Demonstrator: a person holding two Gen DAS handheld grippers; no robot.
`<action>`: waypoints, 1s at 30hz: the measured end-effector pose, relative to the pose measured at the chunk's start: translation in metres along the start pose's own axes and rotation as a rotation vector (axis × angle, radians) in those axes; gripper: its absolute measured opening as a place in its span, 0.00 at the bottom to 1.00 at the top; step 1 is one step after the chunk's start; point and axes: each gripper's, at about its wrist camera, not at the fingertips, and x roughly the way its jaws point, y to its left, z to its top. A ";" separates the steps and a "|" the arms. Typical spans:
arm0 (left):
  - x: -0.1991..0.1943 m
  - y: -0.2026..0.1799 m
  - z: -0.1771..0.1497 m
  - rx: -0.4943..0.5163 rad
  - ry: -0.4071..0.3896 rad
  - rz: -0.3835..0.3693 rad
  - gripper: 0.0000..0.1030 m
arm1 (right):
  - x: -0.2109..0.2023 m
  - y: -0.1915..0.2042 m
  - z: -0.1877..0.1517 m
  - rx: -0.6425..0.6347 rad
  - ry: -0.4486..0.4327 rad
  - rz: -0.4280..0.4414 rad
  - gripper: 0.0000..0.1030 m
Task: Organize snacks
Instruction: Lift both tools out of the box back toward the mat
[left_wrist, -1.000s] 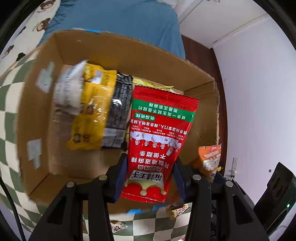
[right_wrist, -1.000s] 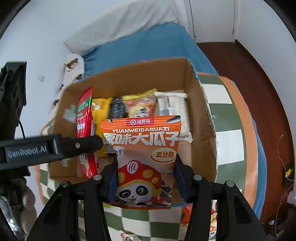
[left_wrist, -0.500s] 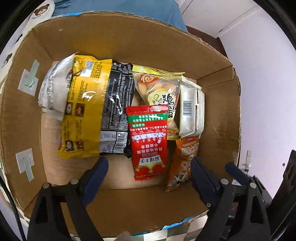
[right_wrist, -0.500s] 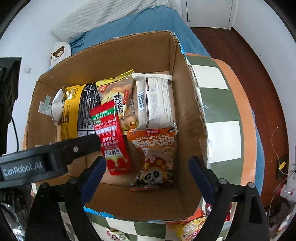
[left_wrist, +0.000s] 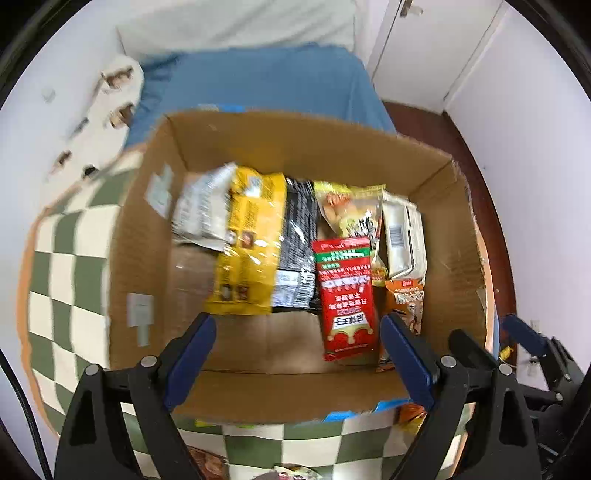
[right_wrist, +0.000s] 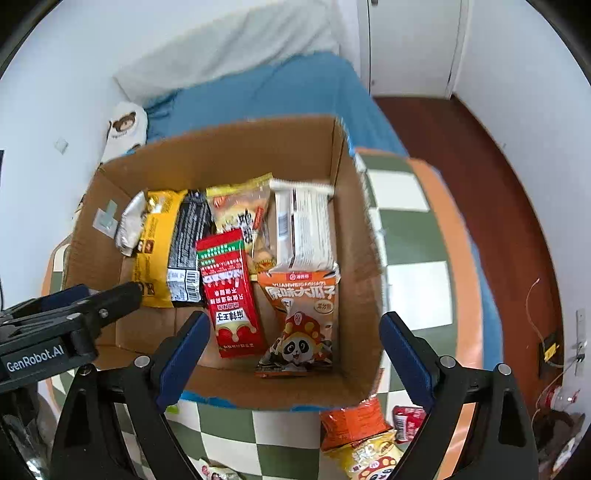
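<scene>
Left gripper (left_wrist: 297, 354): jaws spread wide over the near end of the box, blue pads clear of everything, nothing held.
Right gripper (right_wrist: 291, 354): jaws just as wide, nothing between the pads, hanging above the near right part of the box.
Cardboard box (right_wrist: 236, 147): open-topped, sitting on a green-and-cream checked cloth (right_wrist: 410, 236), a blue bed (right_wrist: 280, 92) behind it.
Red packet (right_wrist: 231, 291): flat on the box floor near the middle, white lettering up, its far end lapping over the packets behind.
Orange sunflower-seed bag (right_wrist: 301, 321): panda face up, just right of the red packet, close to the right wall; in the left view only a sliver shows (left_wrist: 404, 299).
Back row: silver-and-yellow packet (left_wrist: 247, 243) at the left, black packet (left_wrist: 297, 254) beside it, yellow bread packet (right_wrist: 240, 214) in the middle, white pack (right_wrist: 306, 232) at the right.
Outside the box: loose snack packets (right_wrist: 360, 435) lying on the cloth by the near right corner.
</scene>
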 end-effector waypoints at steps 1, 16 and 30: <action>-0.008 0.002 -0.003 0.004 -0.020 0.006 0.88 | -0.008 0.001 -0.003 -0.002 -0.025 -0.004 0.92; -0.096 0.001 -0.063 0.044 -0.231 0.027 0.88 | -0.113 0.012 -0.054 -0.027 -0.218 0.004 0.92; -0.046 -0.020 -0.119 0.052 -0.076 0.021 0.88 | -0.081 -0.049 -0.108 0.120 -0.034 0.032 0.92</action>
